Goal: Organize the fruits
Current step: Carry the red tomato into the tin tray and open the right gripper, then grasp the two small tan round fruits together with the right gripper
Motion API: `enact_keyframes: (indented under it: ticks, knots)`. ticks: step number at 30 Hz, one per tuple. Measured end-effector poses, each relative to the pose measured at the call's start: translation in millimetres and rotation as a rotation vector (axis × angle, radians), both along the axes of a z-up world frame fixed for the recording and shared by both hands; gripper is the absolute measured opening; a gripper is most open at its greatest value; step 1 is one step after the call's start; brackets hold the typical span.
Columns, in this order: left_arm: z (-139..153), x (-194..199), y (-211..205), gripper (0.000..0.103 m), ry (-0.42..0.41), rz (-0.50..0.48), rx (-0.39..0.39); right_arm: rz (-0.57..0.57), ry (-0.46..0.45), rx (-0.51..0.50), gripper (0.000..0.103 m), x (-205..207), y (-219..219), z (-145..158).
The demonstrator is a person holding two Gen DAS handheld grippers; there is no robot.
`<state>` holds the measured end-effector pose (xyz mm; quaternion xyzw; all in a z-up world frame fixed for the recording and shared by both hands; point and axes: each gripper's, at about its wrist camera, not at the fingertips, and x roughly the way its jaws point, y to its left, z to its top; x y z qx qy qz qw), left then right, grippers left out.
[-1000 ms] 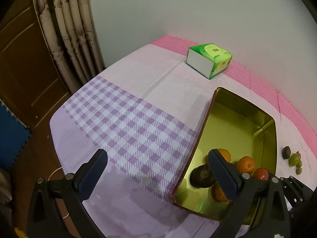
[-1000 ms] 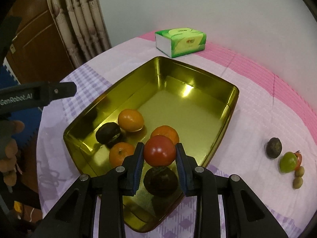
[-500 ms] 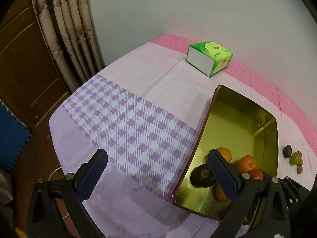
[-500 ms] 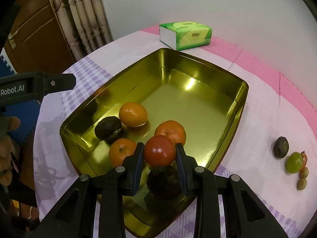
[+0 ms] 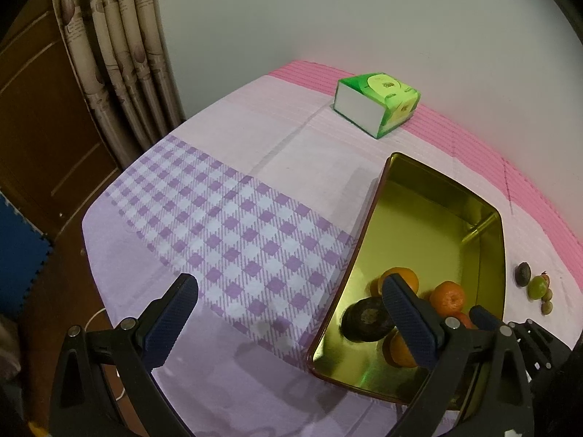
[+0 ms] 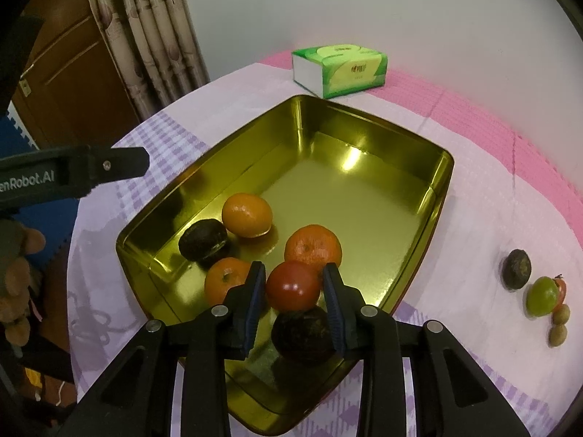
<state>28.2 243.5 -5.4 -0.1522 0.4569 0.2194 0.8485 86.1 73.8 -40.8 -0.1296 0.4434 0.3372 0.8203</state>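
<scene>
Fruits mostly sit in the gold tin. Nearest, the right claw has just been opening around a red tomato, resting atop a dark avocado; small gaps show at both pads, so it looks released. Beyond lie three oranges and another avocado. The left claw gapes empty over the counter. Five small fruits remain outside. A tissue box stands farthest.

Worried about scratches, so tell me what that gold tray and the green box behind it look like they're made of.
Gold tray: most likely thin metal, perhaps tinplate, with a glossy golden finish; its walls mirror the fruit and show bright glare spots. Green box: looks like a soft plastic-wrapped tissue pack, going by its slight sheen and rounded, creased edges, though printed card can't be ruled out.
</scene>
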Motion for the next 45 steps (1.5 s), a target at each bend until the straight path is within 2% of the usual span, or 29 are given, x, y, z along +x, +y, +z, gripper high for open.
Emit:
enact_keyframes:
  ticks: [2, 10, 19, 28, 33, 45]
  knots:
    - [0, 0, 0, 0.100, 0.001, -0.002, -0.003, -0.001, -0.011, 0.007, 0.040, -2, -1, 4]
    - [-1, 3, -2, 0.100, 0.001, -0.012, -0.003, -0.056, -0.044, 0.070, 0.040, 1, -24, 29]
    - [-2, 2, -5, 0.100, 0.006, -0.016, 0.000, -0.243, -0.079, 0.075, 0.040, 24, -97, 42]
    - [-3, 4, -10, 0.100, 0.013, -0.037, 0.012, -0.468, -0.085, 0.004, 0.040, 50, -193, 27]
    - [-3, 5, -16, 0.100, 0.010, -0.057, 0.020, -0.530, -0.065, -0.033, 0.040, 65, -225, 14]
    - [-4, 9, -24, 0.100, 0.007, -0.094, 0.026, -0.569, -0.035, -0.086, 0.040, 85, -240, -21]
